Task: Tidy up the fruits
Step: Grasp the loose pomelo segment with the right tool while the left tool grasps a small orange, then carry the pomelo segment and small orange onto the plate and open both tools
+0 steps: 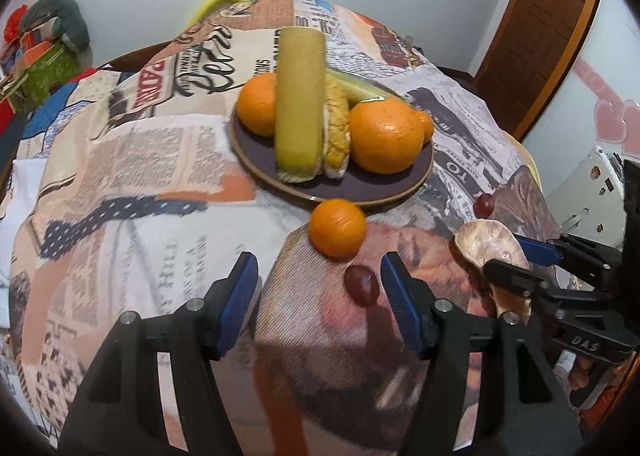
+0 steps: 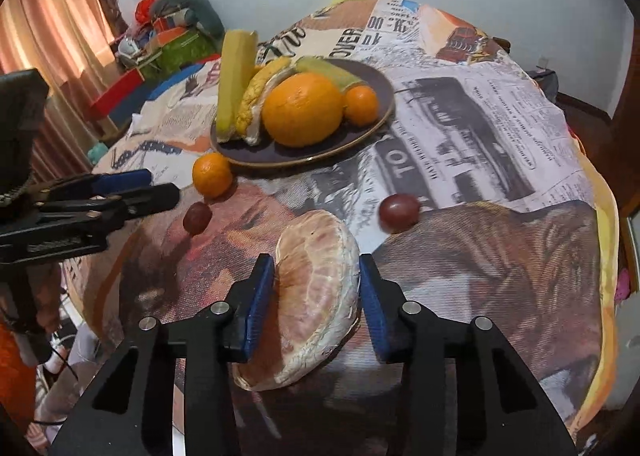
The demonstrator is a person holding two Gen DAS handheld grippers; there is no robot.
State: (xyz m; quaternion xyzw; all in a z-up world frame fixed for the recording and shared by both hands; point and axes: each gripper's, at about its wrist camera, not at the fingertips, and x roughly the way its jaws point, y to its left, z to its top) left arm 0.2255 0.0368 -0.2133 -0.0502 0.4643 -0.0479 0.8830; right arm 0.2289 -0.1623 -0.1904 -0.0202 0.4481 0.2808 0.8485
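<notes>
We find the right claw [image 2: 316, 288] gripping a peeled pomelo wedge [image 2: 316, 292] between its pads; the left claw [image 1: 320, 300] stands wide, a grape [image 1: 361, 285] between its fingers.

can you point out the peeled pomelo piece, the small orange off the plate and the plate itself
peeled pomelo piece [image 2: 316, 296], right wrist view, middle of its pale flesh
small orange [image 1: 338, 227], left wrist view, centre of its skin
plate [image 1: 360, 186], left wrist view, bare dark surface near the front rim
</notes>
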